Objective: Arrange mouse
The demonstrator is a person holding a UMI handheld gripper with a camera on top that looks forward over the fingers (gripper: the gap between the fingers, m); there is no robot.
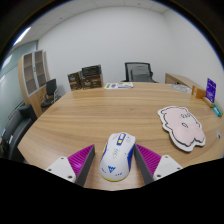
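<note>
A white mouse (116, 156) with blue and yellow markings lies on the wooden table (85, 115) between my fingers. My gripper (115, 150) is open around it. The left pad (80, 160) stands a little off the mouse's side, and the right pad (149, 158) is close against the other side. A white and pink cartoon-shaped mouse mat (184, 127) lies on the table ahead and to the right of the fingers, apart from the mouse.
Black office chairs stand at the table's left (22, 128) and far side (138, 72). A purple box (211, 90) and small items sit at the right edge. Papers (120, 85) lie at the far edge. A cabinet (36, 72) stands at the left wall.
</note>
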